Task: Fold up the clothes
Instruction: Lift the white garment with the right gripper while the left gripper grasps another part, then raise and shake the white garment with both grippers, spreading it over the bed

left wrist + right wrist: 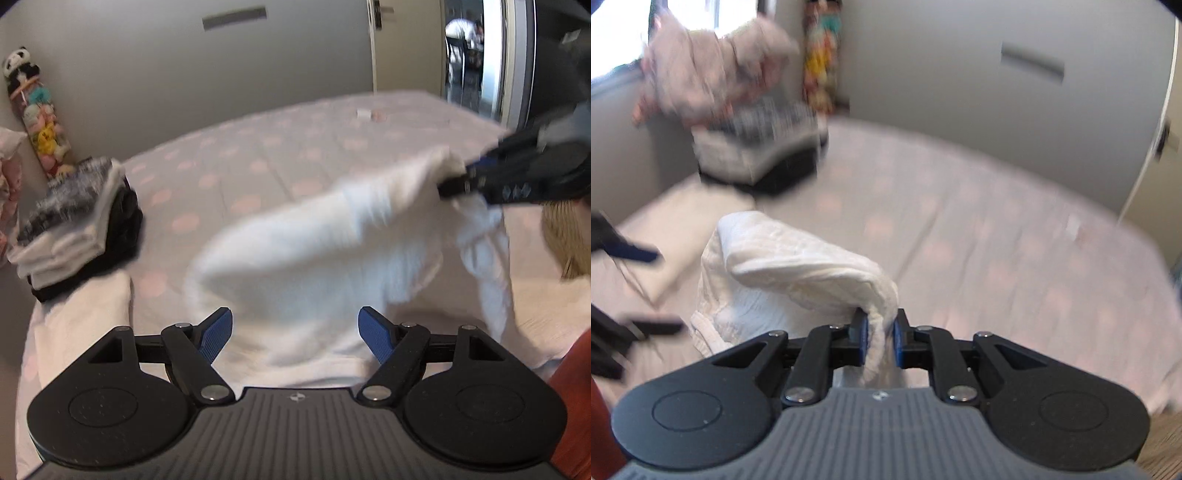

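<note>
Left gripper [295, 332] hovers with jaws wide apart and nothing between them, low over the bed; the soft, thin white cotton garment [314, 251] drapes limply mid-bed, likely light, best pinched at a hem; right gripper [880, 338] clamps its bunched edge

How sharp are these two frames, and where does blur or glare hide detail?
Left wrist view: the white garment and right gripper smear with motion, while the left gripper stays crisp. Right wrist view: the bed and folded stack are streaked, the window is blown out, yet the pinched cloth is sharp.
</note>
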Demonstrator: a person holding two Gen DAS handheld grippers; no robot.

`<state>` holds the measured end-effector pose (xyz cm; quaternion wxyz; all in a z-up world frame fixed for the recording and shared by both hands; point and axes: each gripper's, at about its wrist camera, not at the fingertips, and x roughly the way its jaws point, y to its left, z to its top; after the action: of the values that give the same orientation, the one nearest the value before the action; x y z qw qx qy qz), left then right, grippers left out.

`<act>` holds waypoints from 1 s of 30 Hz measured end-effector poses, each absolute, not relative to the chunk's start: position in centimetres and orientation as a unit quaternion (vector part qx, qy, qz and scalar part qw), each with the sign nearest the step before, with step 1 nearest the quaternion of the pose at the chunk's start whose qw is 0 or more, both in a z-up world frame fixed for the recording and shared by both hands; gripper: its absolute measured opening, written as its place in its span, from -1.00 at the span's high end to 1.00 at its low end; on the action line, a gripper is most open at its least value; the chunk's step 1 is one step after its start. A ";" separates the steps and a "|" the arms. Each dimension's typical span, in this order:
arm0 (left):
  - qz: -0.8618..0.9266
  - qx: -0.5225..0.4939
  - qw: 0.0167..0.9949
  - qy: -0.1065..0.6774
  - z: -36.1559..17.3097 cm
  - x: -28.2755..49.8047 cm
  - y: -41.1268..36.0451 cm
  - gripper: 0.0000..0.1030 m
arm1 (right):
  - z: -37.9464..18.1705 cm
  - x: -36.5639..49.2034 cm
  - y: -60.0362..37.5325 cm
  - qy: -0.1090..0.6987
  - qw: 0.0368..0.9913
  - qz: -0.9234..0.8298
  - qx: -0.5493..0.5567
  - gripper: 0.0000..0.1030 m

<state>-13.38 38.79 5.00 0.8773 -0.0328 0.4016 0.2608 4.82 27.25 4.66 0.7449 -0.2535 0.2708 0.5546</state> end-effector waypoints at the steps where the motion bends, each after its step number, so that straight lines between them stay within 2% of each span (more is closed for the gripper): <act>1: 0.254 -0.025 0.877 0.408 4.3 -13.4 39.0 -0.73 | 2.4 5.6 27.5 0.292 0.743 0.546 -0.255 0.65; 4: 0.234 -0.004 0.874 0.426 2.0 -13.6 39.5 -0.73 | -2.3 8.0 27.9 0.326 0.754 0.505 -0.266 0.46; 7: 0.213 0.018 0.870 0.443 -0.2 -13.7 40.0 -0.72 | -3.6 10.4 27.1 0.336 0.771 0.482 -0.246 0.10; 10: 0.192 0.040 0.866 0.460 -2.4 -13.8 40.6 -0.72 | -3.4 12.1 25.4 0.332 0.789 0.475 -0.205 0.06; 11: 0.185 0.047 0.864 0.466 -3.2 -13.9 40.7 -0.72 | -3.3 12.4 24.8 0.324 0.797 0.472 -0.193 -0.12; 13: 0.167 0.064 0.862 0.475 -4.6 -13.6 40.6 -0.72 | -2.9 12.6 22.8 0.311 0.811 0.463 -0.177 -0.35; 16: 0.131 0.081 0.868 0.472 -6.4 -12.6 39.2 -0.72 | -2.3 12.7 19.9 0.319 0.812 0.459 -0.167 -0.37; 22: 0.090 0.112 0.864 0.482 -10.0 -9.2 36.3 -0.72 | -3.1 12.5 16.3 0.425 0.764 0.464 -0.145 -0.36; 23: 0.089 0.119 0.861 0.486 -10.8 -8.6 36.0 -0.68 | -3.3 11.9 16.0 0.434 0.754 0.470 -0.150 -0.36; 27: 0.117 0.096 0.853 0.499 -12.4 -7.3 36.5 0.12 | -4.4 8.8 15.8 0.446 0.716 0.503 -0.191 -0.36; 29: 0.133 0.062 0.855 0.498 -12.7 -7.2 37.1 0.30 | -4.9 7.2 16.0 0.445 0.699 0.518 -0.213 -0.36; 30: 0.141 0.045 0.859 0.490 -12.6 -7.6 37.2 0.52 | -5.3 6.4 16.1 0.445 0.690 0.525 -0.224 -0.36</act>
<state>-7.56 37.24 -12.57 0.8592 0.0450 0.4896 0.1413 6.40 16.13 -5.27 0.6902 -0.2240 0.4447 0.5251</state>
